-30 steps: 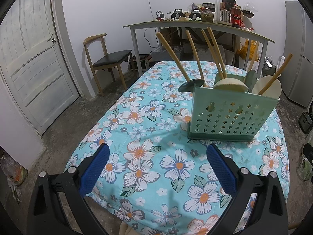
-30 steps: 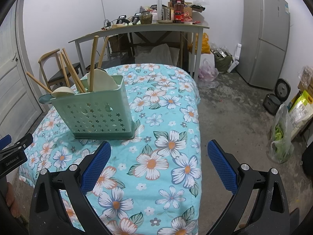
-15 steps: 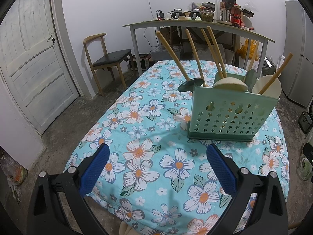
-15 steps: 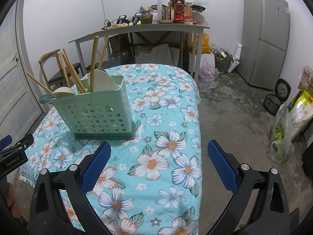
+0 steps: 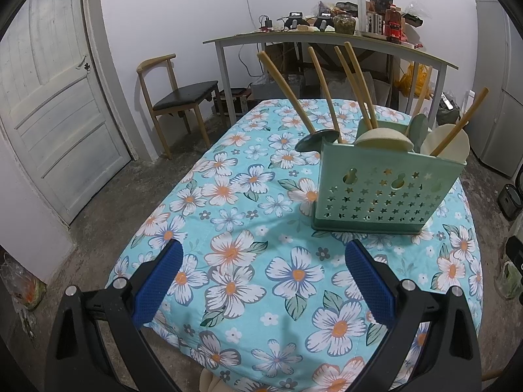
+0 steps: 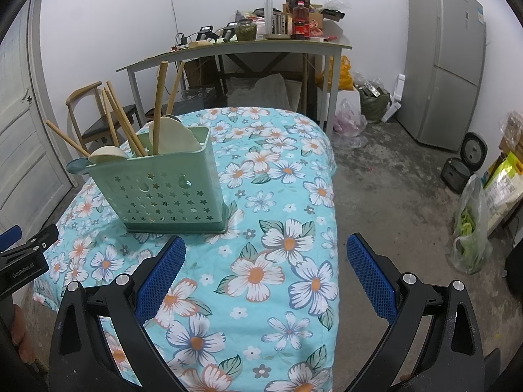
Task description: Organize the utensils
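Left wrist view is showing nothing shifting over the last second: left gripper (image 5: 263, 269) and right gripper (image 6: 265, 266) are both hanging spread wide and empty, short of the green utensil holder (image 5: 379, 192) standing on the floral tablecloth (image 5: 235, 196). Wooden-handled utensils (image 6: 160, 104) are all sitting inside it, so sorting looks finished. Left gripper's body in the right wrist view reads "GenRoboAI" (image 6: 23, 271).

The left hand-held gripper (image 5: 264, 271) is held level, its two blue-padded fingers (image 5: 158, 282) spread wide with nothing between them. The right hand-held gripper (image 6: 266, 269) has the same pose, fingers (image 6: 371, 276) wide apart and empty. The left one's tip (image 6: 29, 245) shows just to the left of the right one, beside it, apart.
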Available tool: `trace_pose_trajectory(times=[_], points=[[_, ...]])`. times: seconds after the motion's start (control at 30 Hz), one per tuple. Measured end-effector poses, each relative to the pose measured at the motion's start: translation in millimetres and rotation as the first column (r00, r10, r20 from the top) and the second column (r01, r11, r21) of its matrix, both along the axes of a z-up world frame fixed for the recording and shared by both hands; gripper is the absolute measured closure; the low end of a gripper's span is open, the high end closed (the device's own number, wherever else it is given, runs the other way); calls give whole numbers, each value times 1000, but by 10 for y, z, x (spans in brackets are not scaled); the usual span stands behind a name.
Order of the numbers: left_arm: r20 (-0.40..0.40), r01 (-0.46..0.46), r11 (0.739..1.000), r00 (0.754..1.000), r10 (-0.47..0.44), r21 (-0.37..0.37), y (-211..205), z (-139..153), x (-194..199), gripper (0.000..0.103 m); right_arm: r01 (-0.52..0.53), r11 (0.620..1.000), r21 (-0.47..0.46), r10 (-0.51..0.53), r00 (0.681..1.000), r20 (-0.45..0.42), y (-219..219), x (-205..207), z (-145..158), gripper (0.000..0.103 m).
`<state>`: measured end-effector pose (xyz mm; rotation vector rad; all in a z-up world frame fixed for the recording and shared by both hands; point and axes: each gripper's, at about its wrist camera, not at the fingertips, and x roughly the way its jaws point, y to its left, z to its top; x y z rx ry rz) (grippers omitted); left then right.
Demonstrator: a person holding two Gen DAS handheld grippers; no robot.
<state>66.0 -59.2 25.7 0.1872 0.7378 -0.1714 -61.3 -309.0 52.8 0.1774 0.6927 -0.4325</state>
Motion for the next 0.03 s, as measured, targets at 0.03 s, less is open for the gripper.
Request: trace_pose_trajectory(times=[0.03], points=[[-1, 1, 1000, 1000, -1, 0, -4, 1, 1, 6, 1, 1000, -1, -1, 1000, 0, 0, -1, -4, 8]])
